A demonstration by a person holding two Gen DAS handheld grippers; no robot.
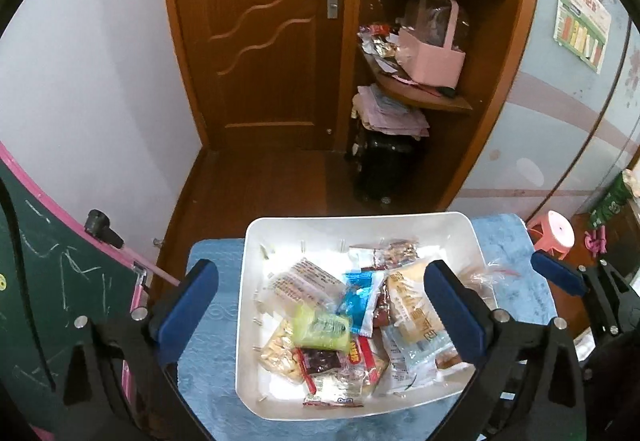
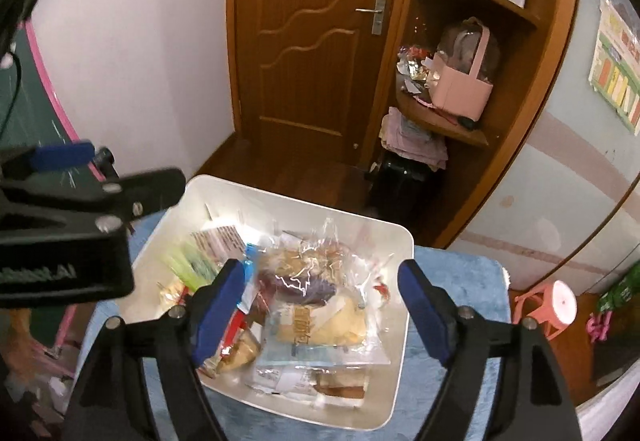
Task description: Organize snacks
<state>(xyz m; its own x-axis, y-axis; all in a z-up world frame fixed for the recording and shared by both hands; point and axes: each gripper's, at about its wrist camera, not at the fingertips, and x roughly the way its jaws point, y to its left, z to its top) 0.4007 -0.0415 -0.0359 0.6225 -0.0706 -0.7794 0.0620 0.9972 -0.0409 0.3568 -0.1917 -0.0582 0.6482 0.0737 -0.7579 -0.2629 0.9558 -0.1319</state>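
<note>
A white plastic bin (image 1: pixel 360 219) (image 2: pixel 406 241) sits on a blue-cloth table (image 1: pixel 212 341) (image 2: pixel 464 281) and holds several wrapped snacks. Among them are a green packet (image 1: pixel 320 329), a blue sachet (image 1: pixel 356 297), a dark red packet (image 1: pixel 320 361) and a yellow bread pack (image 1: pixel 408 301) (image 2: pixel 324 321). A crinkled clear bag with a purple pastry (image 2: pixel 304 277) lies on top. My left gripper (image 1: pixel 320 305) hangs open above the bin, nothing between its blue pads. My right gripper (image 2: pixel 324 305) is open over the clear bag, its pads not pressing on anything.
A green chalkboard with a pink frame (image 1: pixel 40 261) stands at the left. Behind the table are a wooden door (image 1: pixel 272 41), corner shelves with a pink basket (image 1: pixel 434 61) and a black suitcase (image 1: pixel 384 169). A pink stool (image 1: pixel 554 233) stands at the right.
</note>
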